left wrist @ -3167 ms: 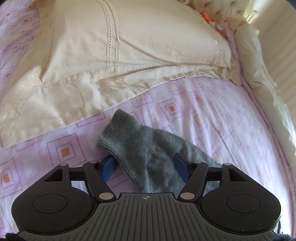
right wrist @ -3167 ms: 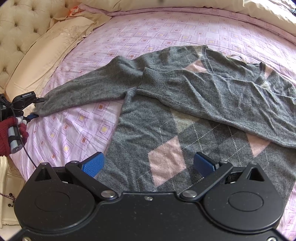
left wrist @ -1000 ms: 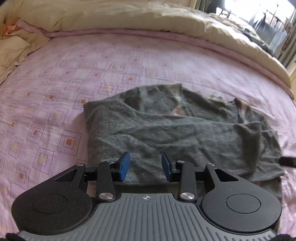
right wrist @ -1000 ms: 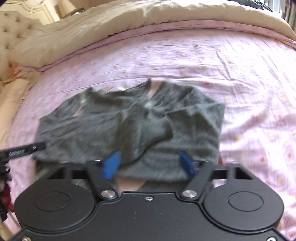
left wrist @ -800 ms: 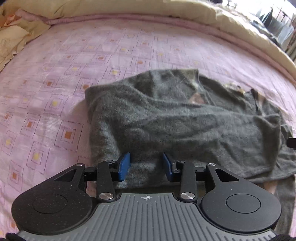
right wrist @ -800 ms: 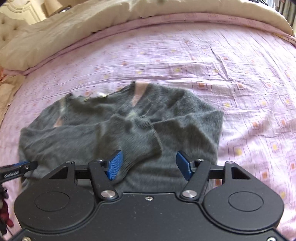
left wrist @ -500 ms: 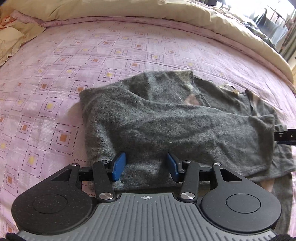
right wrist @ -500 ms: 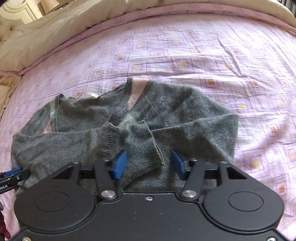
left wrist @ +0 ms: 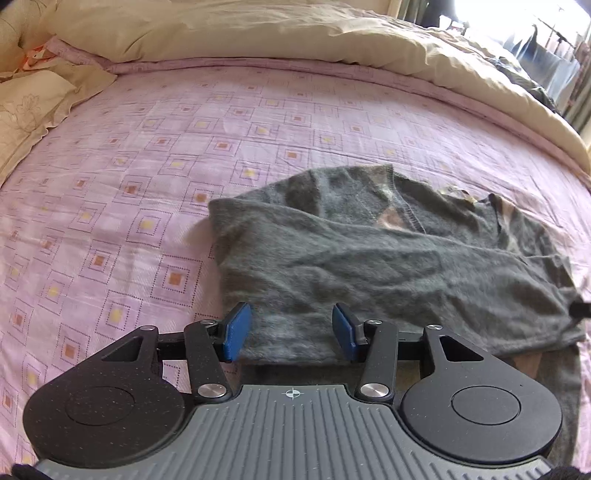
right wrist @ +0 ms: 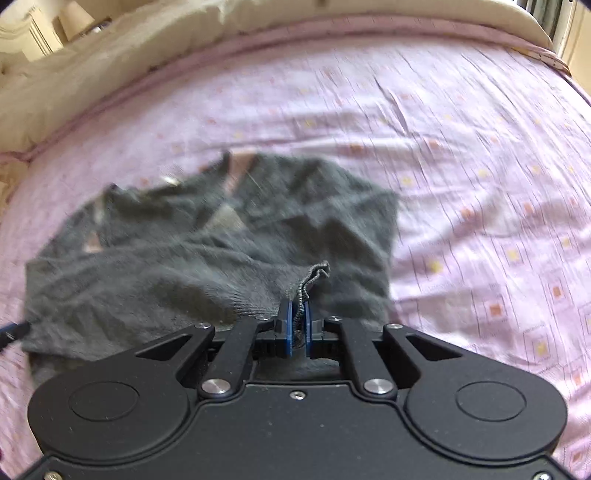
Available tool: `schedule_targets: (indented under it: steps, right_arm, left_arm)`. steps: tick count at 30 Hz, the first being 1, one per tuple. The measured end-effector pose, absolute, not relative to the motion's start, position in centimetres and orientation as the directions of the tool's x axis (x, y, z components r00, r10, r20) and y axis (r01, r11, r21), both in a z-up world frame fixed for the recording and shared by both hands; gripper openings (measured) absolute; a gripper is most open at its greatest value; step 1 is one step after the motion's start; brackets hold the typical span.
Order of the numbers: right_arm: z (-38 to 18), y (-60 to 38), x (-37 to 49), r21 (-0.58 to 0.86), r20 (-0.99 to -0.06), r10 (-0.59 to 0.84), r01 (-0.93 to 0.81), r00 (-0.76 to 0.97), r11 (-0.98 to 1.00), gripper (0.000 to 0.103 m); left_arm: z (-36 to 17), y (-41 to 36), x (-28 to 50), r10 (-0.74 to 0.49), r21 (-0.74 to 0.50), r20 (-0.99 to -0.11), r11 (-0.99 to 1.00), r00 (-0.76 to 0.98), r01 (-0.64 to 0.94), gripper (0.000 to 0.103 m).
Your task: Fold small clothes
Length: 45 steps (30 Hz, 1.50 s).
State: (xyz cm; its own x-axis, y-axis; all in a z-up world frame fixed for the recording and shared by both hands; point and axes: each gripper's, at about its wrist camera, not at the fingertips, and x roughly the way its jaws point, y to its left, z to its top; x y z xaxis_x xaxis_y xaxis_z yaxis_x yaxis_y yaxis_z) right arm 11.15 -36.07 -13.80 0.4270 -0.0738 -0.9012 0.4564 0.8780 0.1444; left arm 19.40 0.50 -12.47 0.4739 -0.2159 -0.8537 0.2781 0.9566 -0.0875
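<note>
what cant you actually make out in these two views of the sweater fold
- Right wrist view: motion blur smears the sweater; its pattern and collar label are unreadable.
- Left wrist view: the left gripper body hides the sweater's near edge.
- Right wrist view: how much cuff the right gripper pinches is hidden between its pads.

pink patterned bedsheet [left wrist: 155, 155], cream duvet [left wrist: 280, 33], pillow [left wrist: 26, 110] at left.

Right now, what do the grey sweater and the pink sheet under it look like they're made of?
Grey sweater: soft knit, probably wool or a wool blend, matte and fuzzy, with a ribbed cuff pinched in the right claw. Pink sheet: thin woven fabric, likely cotton, matte, finely creased, printed with squares.
</note>
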Motion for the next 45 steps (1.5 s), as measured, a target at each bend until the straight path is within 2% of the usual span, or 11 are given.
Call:
schedule_targets:
  steps: [8, 12, 15, 16, 18, 19, 20, 24, 36, 39, 45]
  right_arm:
    - [-15.2, -36.1, 11.0, 0.092, -0.914, -0.095, 0.429, 0.395, 0.899, 0.02]
    - [-15.8, -37.1, 9.6, 0.087, -0.924, -0.097, 0.452, 0.37, 0.888, 0.014]
    - [-15.4, -37.2, 9.1, 0.08, -0.92, -0.109, 0.455, 0.376, 0.887, 0.015]
    - [-15.3, -37.3, 8.9, 0.088, -0.918, -0.107, 0.458, 0.383, 0.884, 0.02]
    - [-14.8, -37.3, 8.2, 0.109, -0.91, -0.103, 0.472, 0.401, 0.875, 0.044]
    - [-14.5, -37.3, 7.9, 0.112, -0.906, -0.108, 0.478, 0.409, 0.871, 0.065]
    - [-14.3, -37.3, 7.5, 0.123, -0.9, -0.105, 0.478, 0.422, 0.87, 0.077]
    - [-13.9, -37.0, 5.6, 0.149, -0.898, -0.078, 0.464, 0.433, 0.873, 0.077]
    - [-16.3, -34.2, -2.5, 0.178, -0.946, 0.046, 0.393, 0.322, 0.902, 0.09]
    - [-17.0, -33.3, -3.9, 0.185, -0.953, 0.073, 0.374, 0.295, 0.909, 0.1]
    - [-17.8, -31.4, -5.1, 0.132, -0.959, 0.046, 0.299, 0.278, 0.945, 0.103]
  left_arm:
    - [-15.6, 0.0, 21.9, -0.096, 0.022, -0.897, 0.965, 0.431, 0.26, 0.048]
    - [-16.6, 1.8, 22.4, -0.107, -0.022, -0.906, 0.978, 0.409, 0.209, 0.07]
    - [-16.5, 2.3, 22.2, -0.125, -0.033, -0.902, 0.974, 0.412, 0.224, 0.071]
    - [-16.3, 2.4, 22.0, -0.134, -0.039, -0.899, 0.973, 0.417, 0.228, 0.07]
    - [-15.7, 2.9, 21.4, -0.182, -0.085, -0.886, 0.968, 0.428, 0.236, 0.069]
    - [-15.5, 3.2, 21.0, -0.2, -0.104, -0.882, 0.966, 0.427, 0.236, 0.069]
    - [-15.2, 3.5, 20.5, -0.214, -0.121, -0.88, 0.964, 0.424, 0.237, 0.069]
    - [-14.1, 4.9, 17.1, -0.225, -0.127, -0.871, 0.962, 0.437, 0.243, 0.07]
    - [-15.4, 6.6, 6.3, -0.16, -0.084, -0.932, 0.968, 0.327, 0.235, 0.07]
    - [-16.1, 6.4, 4.8, -0.129, -0.058, -0.945, 0.97, 0.299, 0.237, 0.07]
    - [-17.1, 5.3, 4.1, -0.055, 0.01, -0.964, 0.97, 0.259, 0.243, 0.089]
